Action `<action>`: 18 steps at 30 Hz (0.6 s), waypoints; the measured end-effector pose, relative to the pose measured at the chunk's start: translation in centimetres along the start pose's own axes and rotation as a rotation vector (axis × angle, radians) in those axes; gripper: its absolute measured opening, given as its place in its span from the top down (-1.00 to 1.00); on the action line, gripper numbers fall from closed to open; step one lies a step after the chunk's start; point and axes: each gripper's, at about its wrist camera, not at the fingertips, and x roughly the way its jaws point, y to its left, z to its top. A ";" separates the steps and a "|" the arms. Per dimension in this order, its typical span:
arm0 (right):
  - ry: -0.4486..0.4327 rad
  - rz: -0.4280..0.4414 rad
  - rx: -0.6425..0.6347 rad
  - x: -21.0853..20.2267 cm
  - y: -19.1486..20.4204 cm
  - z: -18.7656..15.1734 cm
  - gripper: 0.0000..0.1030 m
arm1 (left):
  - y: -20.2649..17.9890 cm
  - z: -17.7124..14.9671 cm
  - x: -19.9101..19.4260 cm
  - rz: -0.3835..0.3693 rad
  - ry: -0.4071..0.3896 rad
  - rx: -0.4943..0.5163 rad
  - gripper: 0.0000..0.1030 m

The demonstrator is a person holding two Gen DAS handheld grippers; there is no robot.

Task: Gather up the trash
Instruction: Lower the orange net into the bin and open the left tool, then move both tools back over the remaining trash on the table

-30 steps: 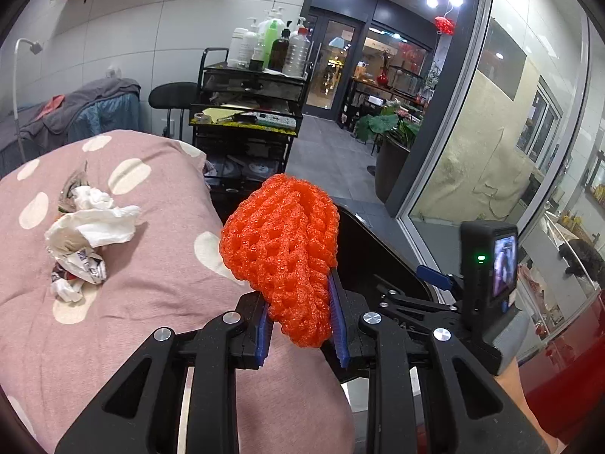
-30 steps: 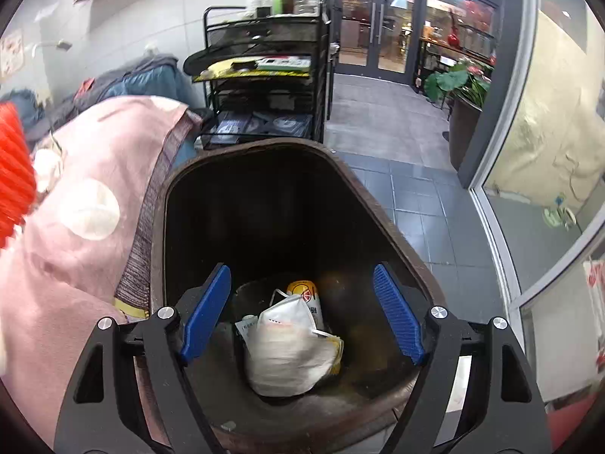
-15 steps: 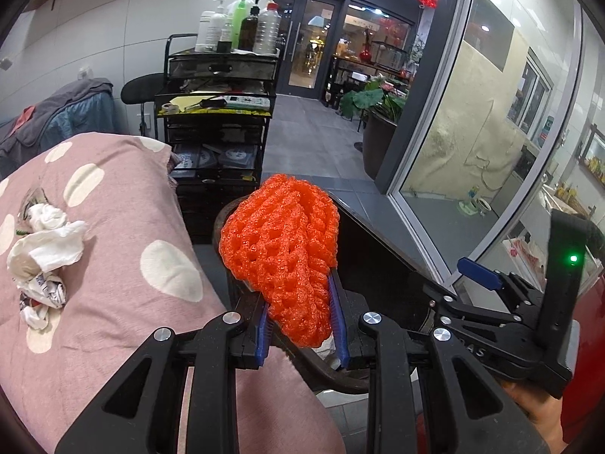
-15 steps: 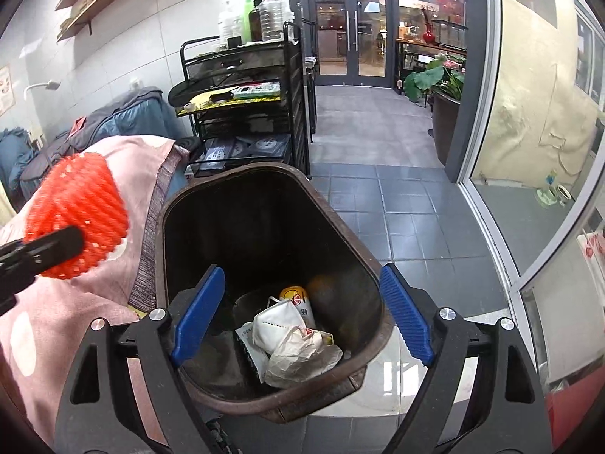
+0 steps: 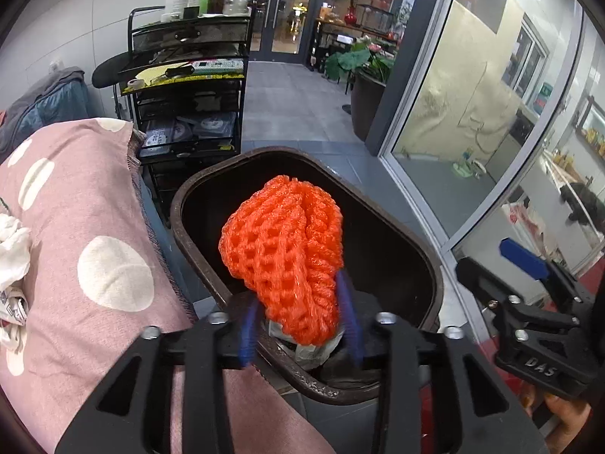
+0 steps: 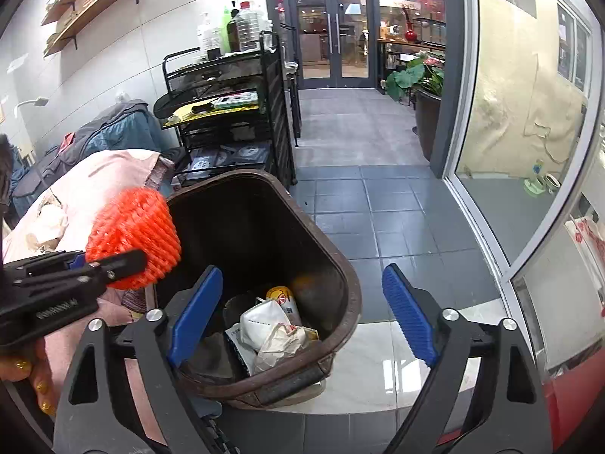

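The orange net (image 5: 281, 253) sits over the bin (image 5: 196, 261), pinched between the left gripper (image 5: 298, 321) fingers. The right gripper (image 6: 302, 314), jaws spread wide and holding nothing, points into the bin beside crumpled trash (image 6: 272, 333).

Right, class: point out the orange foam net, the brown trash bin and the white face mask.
orange foam net (image 5: 281, 253): left wrist view, middle of its mesh.
brown trash bin (image 6: 349, 283): right wrist view, right side of its rim.
white face mask (image 6: 262, 321): right wrist view, centre of its cup, inside the bin.
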 end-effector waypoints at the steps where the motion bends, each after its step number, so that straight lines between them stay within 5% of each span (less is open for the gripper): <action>1: 0.001 -0.006 0.006 -0.1 -0.2 -0.1 -0.71 | -0.1 -0.1 0.1 0.009 0.000 0.006 -0.19; 3: 0.000 -0.025 0.016 -0.1 -0.7 -0.1 -0.76 | -0.3 -0.2 0.2 0.024 -0.005 0.017 -0.51; 6: 0.003 -0.042 0.029 -0.1 -1.1 -0.1 -0.80 | -0.4 -0.4 0.4 0.036 -0.007 0.045 -0.75; 18: 0.012 -0.038 0.053 0.0 -1.3 -0.2 -0.83 | -0.4 -1.0 -1.0 0.017 -0.036 0.039 -0.88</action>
